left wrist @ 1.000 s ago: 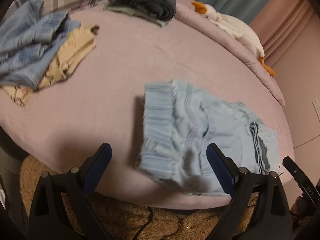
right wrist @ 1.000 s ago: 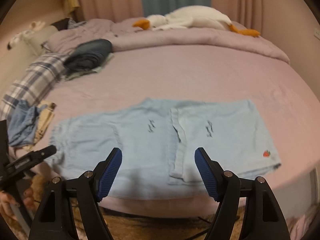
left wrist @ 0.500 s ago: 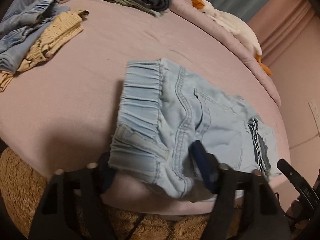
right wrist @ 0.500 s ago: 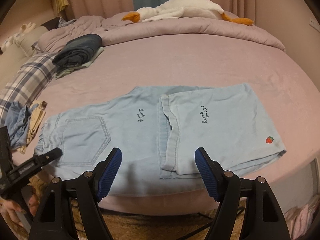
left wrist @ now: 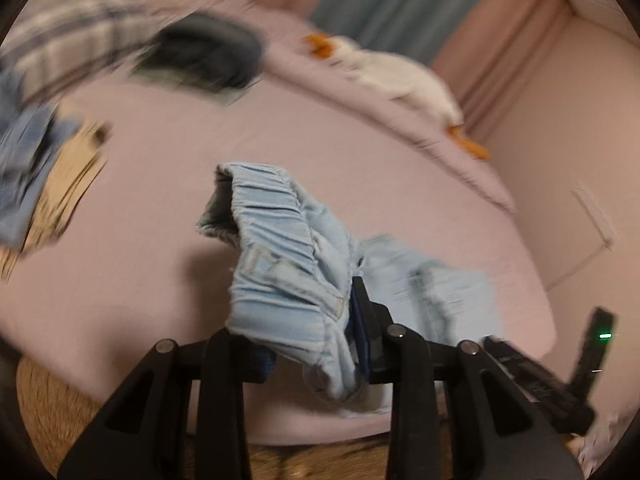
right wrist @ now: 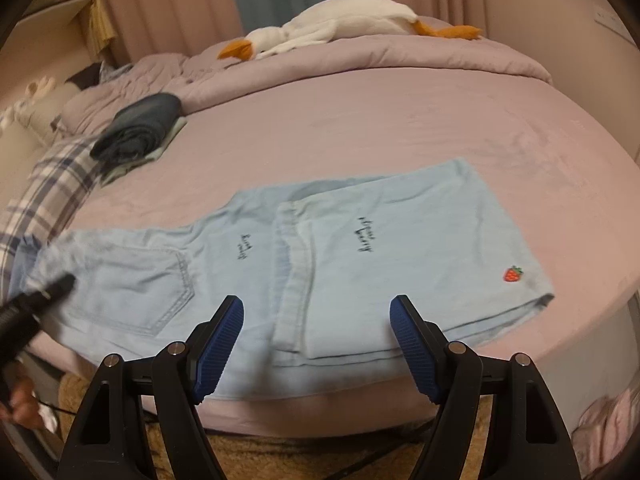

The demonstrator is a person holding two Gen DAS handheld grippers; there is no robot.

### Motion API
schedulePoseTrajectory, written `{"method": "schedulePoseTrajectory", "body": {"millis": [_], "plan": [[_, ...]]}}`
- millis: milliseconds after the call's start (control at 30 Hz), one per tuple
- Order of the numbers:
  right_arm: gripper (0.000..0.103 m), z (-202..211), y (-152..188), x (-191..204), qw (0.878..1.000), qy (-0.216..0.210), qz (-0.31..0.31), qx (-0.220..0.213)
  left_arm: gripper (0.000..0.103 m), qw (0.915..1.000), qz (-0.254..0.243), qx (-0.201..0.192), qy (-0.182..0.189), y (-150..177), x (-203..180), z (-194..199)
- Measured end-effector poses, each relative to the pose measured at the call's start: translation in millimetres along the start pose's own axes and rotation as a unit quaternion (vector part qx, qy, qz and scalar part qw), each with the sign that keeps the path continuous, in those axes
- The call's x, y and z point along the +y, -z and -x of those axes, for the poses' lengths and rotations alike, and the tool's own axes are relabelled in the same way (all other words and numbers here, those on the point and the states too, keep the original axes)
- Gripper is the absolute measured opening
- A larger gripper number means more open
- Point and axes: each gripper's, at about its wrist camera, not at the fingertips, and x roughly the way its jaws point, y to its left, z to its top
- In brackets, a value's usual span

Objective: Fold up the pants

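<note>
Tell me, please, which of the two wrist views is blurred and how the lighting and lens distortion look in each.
Left wrist view: heavy motion blur smears the plaid pillow and dark folded clothes; the left gripper, closing on the pants' waistband, stays fairly sharp. Right wrist view: mostly sharp, dim warm light, slight blur at the pants near the left edge; fisheye curves the bed in both.

My left view is smeared: the dark pile (left wrist: 204,60), plaid pillow (left wrist: 68,36) and goose (left wrist: 396,76) are streaks. The waistband (left wrist: 280,264) covers my left finger as my left gripper (left wrist: 310,344) closes on it. In my right view, my left gripper's tip (right wrist: 36,304) is blurred and edge-cut
</note>
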Motion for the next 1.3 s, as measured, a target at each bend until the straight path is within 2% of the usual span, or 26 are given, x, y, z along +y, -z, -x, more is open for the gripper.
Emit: {"method": "schedulePoseTrajectory", "body": {"millis": [133,333,533,700,767,833,900,933,967,1033,1200,1267,1300], "plan": [[0.075,10,0,-16,1.0,0.0,-0.015,-0.013,0.029,0.9976,-0.059,-0.013,0.034,-11,-50,-1],[0.075,23,1,-44,0.999,0.003,-0.046,-0.027,0.029,0.9877,-0.134,0.004,0.081,-14,-120,-29],[0.075,27,0,-76,0.996,0.017,-0.085,-0.033,0.029,0.9742,-0.178,0.077,0.115,-2,-173,-87],[0.075,27,2,-99,0.992,0.025,-0.116,-0.032,0.029,0.961,-0.212,0.131,0.121,21,-206,-137],[0.075,24,3,-106,0.991,0.029,-0.127,-0.028,0.032,0.9568,-0.211,0.156,0.125,26,-208,-157],[0.075,23,4,-112,0.99,0.032,-0.137,-0.023,0.039,0.9505,-0.194,0.195,0.144,33,-206,-176],[0.075,22,4,-116,0.989,0.033,-0.142,-0.021,0.057,0.9432,-0.168,0.229,0.173,39,-202,-181],[0.075,22,5,-119,0.989,0.033,-0.145,-0.02,0.06,0.9421,-0.163,0.231,0.181,39,-202,-180],[0.075,22,6,-122,0.988,0.034,-0.148,-0.019,0.062,0.9422,-0.162,0.228,0.184,38,-203,-177],[0.075,22,7,-128,0.987,0.036,-0.154,-0.015,0.077,0.945,-0.162,0.214,0.186,34,-200,-165],[0.075,22,5,-131,0.986,0.032,-0.16,-0.018,0.086,0.955,-0.124,0.184,0.197,19,-171,-133],[0.075,21,2,-129,0.987,0.024,-0.156,-0.021,0.086,0.9628,-0.107,0.173,0.178,16,-157,-128],[0.075,19,0,-125,0.988,0.012,-0.155,-0.021,0.086,0.9696,-0.104,0.164,0.149,15,-147,-125]]}}
